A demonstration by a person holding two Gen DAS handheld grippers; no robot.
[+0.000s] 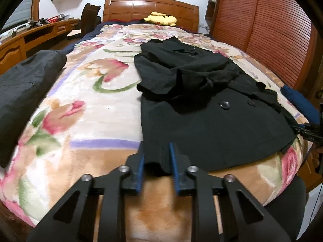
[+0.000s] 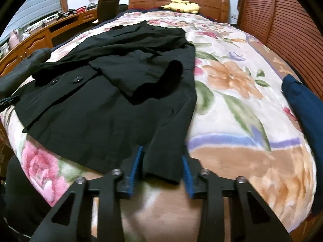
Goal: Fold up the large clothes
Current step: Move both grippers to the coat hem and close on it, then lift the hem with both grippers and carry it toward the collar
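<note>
A black double-breasted coat lies flat on the floral blanket, collar toward the headboard and both sleeves folded across its chest. My left gripper is at the near hem's left corner, and the fabric fills the gap between its blue pads. In the right wrist view the same coat spreads to the left. My right gripper is closed on the hem's right corner, with cloth between its blue pads. Each gripper shows at the edge of the other's view: the right one and the left one.
A dark grey garment lies along the bed's left side and a blue one along the right. A yellow plush toy rests by the wooden headboard. A desk stands left and a slatted wardrobe right.
</note>
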